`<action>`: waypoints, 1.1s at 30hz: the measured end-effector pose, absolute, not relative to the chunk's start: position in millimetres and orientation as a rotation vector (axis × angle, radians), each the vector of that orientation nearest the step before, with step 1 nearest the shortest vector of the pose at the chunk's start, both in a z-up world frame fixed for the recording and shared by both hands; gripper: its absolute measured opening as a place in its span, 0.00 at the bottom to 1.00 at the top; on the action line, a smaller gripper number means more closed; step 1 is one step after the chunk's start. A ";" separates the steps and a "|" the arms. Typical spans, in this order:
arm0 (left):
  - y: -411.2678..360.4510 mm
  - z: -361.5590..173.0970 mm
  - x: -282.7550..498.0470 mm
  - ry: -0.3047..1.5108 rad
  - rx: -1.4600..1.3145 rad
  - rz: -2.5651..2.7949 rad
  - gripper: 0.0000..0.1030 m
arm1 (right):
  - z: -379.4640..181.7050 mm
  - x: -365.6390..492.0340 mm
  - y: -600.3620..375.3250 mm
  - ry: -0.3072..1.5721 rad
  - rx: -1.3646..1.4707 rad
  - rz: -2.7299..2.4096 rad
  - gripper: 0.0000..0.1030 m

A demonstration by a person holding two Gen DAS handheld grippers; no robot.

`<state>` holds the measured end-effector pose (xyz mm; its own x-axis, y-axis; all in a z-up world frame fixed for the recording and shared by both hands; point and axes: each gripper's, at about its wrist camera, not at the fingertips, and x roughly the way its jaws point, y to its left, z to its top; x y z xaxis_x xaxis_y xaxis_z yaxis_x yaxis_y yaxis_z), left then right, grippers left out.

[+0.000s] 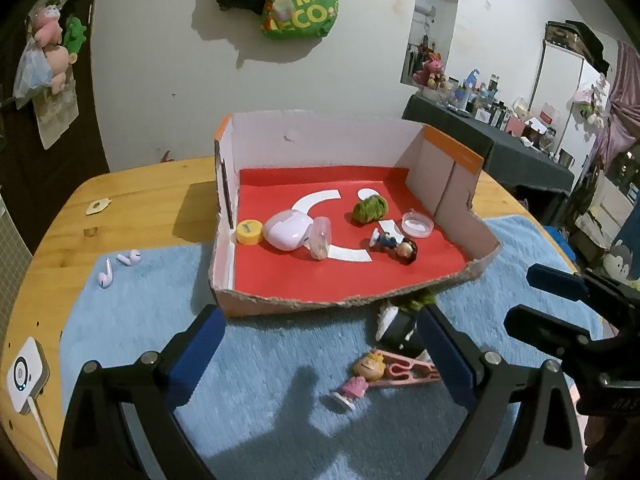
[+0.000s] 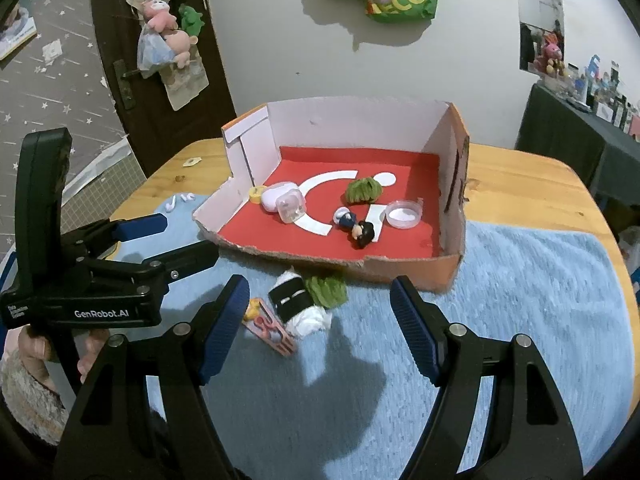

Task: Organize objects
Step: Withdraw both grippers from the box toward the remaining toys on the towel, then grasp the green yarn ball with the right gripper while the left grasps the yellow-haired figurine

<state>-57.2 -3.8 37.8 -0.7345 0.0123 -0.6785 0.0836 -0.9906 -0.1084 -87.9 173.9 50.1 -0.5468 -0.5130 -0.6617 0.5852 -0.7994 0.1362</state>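
An open cardboard box (image 1: 280, 300) (image 2: 416, 272) with a red floor stands on a blue towel (image 1: 132, 320) (image 2: 520, 300). In it lie a yellow cap (image 1: 249, 232), a pale earbud case (image 1: 286, 232), a green fuzzy ball (image 1: 370, 209), a clear round lid (image 1: 418, 223) and a dark-haired figurine (image 1: 396, 245). On the towel before the box lie a blonde figurine (image 1: 362, 378), a pink clip (image 1: 408, 372) (image 2: 272, 330), a black-and-white object (image 2: 294, 300) and a second green ball (image 2: 326, 288). My left gripper (image 1: 320, 340) is open above the towel. My right gripper (image 2: 320, 320) is open over these loose items.
Two white earbuds (image 1: 116, 266) lie on the towel's left part. A white device with a cable (image 1: 24, 380) sits at the wooden table's left edge (image 1: 52, 216). A wall stands behind the table, a cluttered dark table (image 1: 500, 136) at far right.
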 end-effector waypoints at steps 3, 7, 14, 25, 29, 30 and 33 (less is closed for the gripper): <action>-0.3 33.3 -54.2 0.192 1.145 -2.884 0.96 | 46.2 -85.2 177.2 0.137 0.954 -2.320 0.70; 4.1 24.2 -52.6 0.163 1.180 -2.882 0.92 | 37.4 -83.2 181.0 0.146 0.974 -2.323 0.70; 7.6 6.5 -54.3 0.145 1.266 -2.879 0.71 | 18.8 -87.4 181.1 0.161 1.027 -2.311 0.52; 9.8 -8.3 -48.3 0.091 1.327 -2.883 0.65 | 1.4 -97.6 176.2 0.190 1.083 -2.298 0.49; 14.9 -11.7 -45.5 0.043 1.335 -2.890 0.62 | -1.5 -100.3 171.5 0.200 1.086 -2.287 0.48; 16.1 -13.1 -45.7 0.029 1.342 -2.888 0.60 | -2.0 -101.4 170.4 0.202 1.086 -2.285 0.47; 16.5 -17.5 -47.7 0.011 1.359 -2.874 0.56 | -2.7 -106.2 167.2 0.203 1.088 -2.280 0.46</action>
<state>-47.7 16.5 -17.5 -0.6338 0.0373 -0.7726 -0.0315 -0.9993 -0.0225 -106.2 167.2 -2.7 -0.4856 -0.4507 -0.7490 0.5760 -0.8095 0.1137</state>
